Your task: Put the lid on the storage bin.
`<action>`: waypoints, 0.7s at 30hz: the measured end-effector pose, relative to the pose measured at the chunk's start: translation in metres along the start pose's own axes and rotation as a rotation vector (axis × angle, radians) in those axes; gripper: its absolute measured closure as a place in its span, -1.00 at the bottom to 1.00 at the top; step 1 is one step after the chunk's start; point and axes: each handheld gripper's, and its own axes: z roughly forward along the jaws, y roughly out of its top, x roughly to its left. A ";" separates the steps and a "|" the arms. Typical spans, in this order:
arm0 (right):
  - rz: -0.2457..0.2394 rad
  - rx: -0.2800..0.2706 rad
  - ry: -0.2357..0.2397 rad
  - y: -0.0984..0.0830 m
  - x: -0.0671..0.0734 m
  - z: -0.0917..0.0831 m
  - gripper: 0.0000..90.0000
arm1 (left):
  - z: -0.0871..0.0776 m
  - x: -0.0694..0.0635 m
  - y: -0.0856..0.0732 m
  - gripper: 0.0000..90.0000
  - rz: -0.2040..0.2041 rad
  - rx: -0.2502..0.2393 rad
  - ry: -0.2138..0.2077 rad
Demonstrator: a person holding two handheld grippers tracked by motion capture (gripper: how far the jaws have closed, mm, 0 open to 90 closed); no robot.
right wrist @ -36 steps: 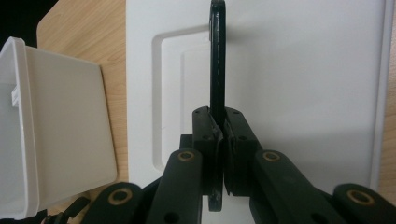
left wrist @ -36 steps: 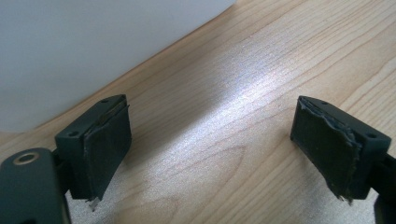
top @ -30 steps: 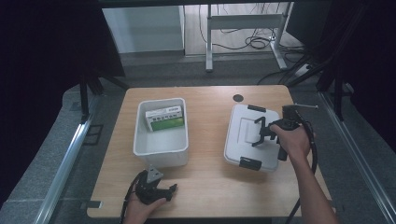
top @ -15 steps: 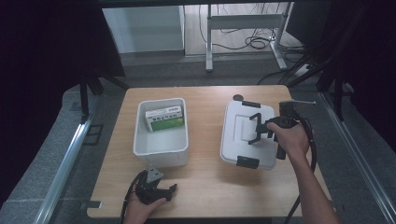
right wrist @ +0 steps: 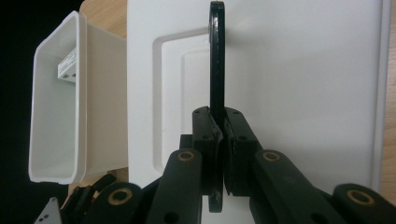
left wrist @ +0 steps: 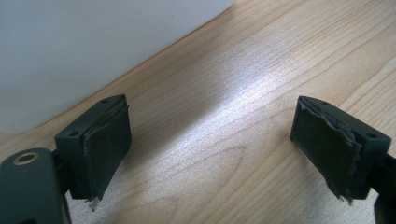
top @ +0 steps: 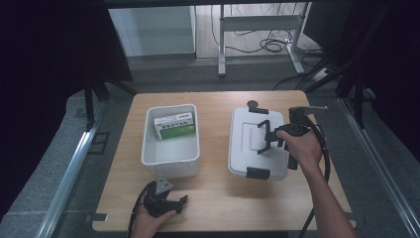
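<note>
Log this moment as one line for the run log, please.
right gripper: shut on lid handle | left gripper: open, on table | lid: beside bin

- White lid (top: 257, 144) with a black handle (right wrist: 216, 70) pinched in the black right gripper (right wrist: 219, 140).
- White bin (top: 171, 140) beside it, holding a green-and-white box (top: 173, 125).
- Pale wood-grain table (left wrist: 243, 93) beneath the black left gripper (left wrist: 210, 149).
</note>
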 end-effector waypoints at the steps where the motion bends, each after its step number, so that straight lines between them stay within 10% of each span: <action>1: -0.002 0.000 0.002 0.000 0.001 0.001 0.88 | 0.000 0.000 0.000 -0.73 0.000 0.000 0.000; 21: -0.049 0.014 0.041 -0.003 0.025 0.005 0.88 | 0.000 0.000 0.000 -0.73 0.000 0.000 0.000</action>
